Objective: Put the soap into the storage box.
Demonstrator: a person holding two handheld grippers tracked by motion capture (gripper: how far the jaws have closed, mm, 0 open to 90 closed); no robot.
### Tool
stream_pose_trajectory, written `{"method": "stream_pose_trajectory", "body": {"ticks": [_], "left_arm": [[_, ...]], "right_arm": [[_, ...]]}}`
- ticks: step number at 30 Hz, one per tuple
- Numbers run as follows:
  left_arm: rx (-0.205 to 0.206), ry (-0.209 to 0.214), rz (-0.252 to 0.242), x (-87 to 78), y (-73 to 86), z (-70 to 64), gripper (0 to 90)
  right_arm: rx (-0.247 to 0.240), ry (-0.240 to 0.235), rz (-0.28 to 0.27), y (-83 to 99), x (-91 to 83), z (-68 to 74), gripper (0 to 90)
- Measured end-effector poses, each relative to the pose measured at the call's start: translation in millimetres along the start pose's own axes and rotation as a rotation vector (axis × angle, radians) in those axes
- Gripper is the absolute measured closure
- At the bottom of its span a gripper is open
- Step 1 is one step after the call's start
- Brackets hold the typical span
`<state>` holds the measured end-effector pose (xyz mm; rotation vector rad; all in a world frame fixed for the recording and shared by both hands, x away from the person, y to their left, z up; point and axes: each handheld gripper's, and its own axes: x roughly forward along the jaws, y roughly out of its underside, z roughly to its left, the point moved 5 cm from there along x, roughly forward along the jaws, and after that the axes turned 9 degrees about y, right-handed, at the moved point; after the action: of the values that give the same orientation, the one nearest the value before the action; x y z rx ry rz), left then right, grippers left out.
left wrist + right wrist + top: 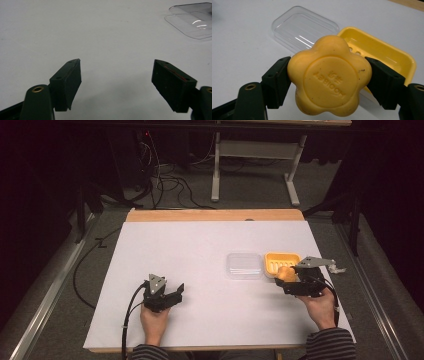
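Your right claw is clamped on the flower-shaped yellow soap, held just at the near edge of the yellow soap dish, with the clear lid lying flat just beside the dish on its left as seen from above. Your grip sits on two of the soap's rounded lobes, so I'd judge the main risk is slipping: the pads meet curved, slick faces, and a twist or squeeze could pop the bar out onto the white surface. Lowering it off-centre could also catch the dish's near rim and tip or push the light tray toward the lid. Your left claw stands wide open and empty, well away from the dish, too far to steady it if it slides.
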<state>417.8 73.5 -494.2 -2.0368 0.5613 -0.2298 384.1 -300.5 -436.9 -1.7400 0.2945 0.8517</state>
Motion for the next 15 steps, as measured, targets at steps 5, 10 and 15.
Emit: {"method": "stream_pose_trajectory", "body": {"ticks": [5,10,15], "left_arm": [[0.0,-0.001,0.001,0.0,0.0,0.1,24.3],[0.0,0.0,0.003,0.0,0.1,0.3,24.3],[-0.004,0.0,0.003,0.2,0.0,0.4,24.3]], "right_arm": [[0.013,0.014,-0.006,-5.5,-0.3,-9.7,25.9],[0.04,0.02,0.004,-11.5,3.0,-22.9,25.9],[0.049,0.029,0.027,-13.8,11.1,-30.2,25.9]]}}
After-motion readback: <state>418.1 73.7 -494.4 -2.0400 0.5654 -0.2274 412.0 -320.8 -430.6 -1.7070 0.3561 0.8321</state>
